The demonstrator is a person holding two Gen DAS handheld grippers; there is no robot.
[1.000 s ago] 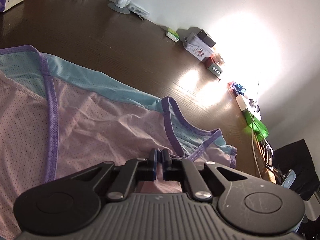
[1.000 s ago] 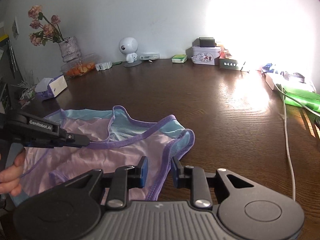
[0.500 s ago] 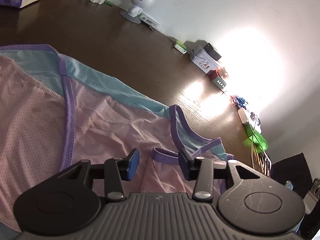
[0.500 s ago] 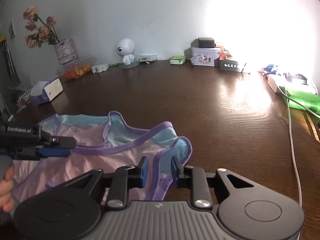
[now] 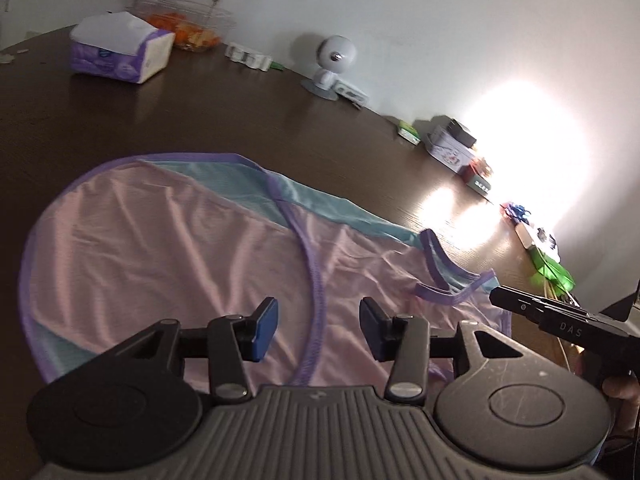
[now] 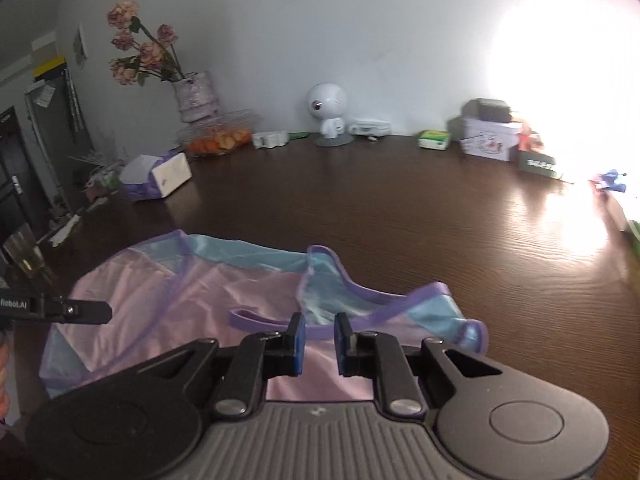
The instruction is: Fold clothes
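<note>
A pink mesh garment (image 5: 168, 264) with light blue panels and purple trim lies flat on the dark wooden table (image 5: 100, 120); it also shows in the right wrist view (image 6: 224, 304). My left gripper (image 5: 318, 326) is open and empty, hovering over the garment's near edge above a purple seam. My right gripper (image 6: 319, 340) is open with a narrow gap, empty, just above the purple-trimmed strap area. The right gripper's finger (image 5: 560, 320) shows at the garment's right end in the left wrist view. The left gripper's finger (image 6: 68, 310) shows at its left end in the right wrist view.
A tissue pack (image 5: 120, 50), a bowl of orange fruit (image 6: 218, 142), a vase of dried flowers (image 6: 196, 92), a white robot figure (image 6: 326, 114) and small boxes (image 6: 486, 140) line the table's far edge by the wall. Strong glare sits at the right.
My left gripper has let go of the garment, opened wide and drawn back. The garment now lies flat. My right gripper has stayed slightly open and shifted over the strap.
</note>
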